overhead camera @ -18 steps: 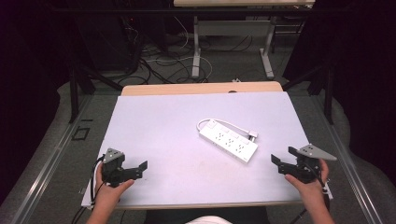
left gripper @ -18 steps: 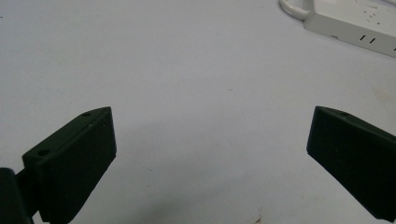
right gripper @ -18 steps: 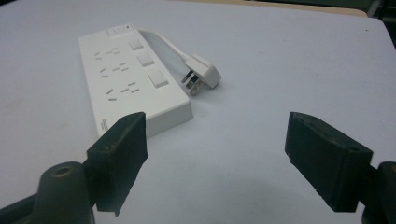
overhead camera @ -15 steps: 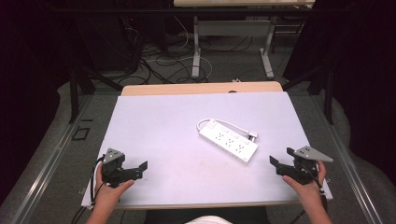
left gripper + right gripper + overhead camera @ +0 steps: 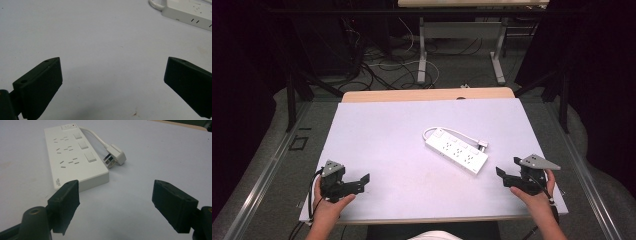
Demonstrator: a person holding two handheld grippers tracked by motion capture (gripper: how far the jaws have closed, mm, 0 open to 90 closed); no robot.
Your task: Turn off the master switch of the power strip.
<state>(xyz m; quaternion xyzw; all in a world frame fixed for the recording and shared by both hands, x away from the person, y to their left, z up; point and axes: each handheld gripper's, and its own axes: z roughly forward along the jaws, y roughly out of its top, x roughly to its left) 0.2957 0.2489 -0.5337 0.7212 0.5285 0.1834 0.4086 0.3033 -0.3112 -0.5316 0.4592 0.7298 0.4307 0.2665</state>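
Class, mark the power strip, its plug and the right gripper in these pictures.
power strip (image 5: 72, 157), right gripper view, on its white top face.
plug (image 5: 116, 156), right gripper view, on its white body.
right gripper (image 5: 507, 167), high view, between its open jaws.

Bright, even overhead light on the white table (image 5: 377, 130), dark surroundings, soft faint shadows under the jaws, high view slightly soft, close-ups mildly grainy.

White power strip (image 5: 457, 151) lying flat, slantwise, right of table centre, cord looped, plug (image 5: 115, 157) beside it
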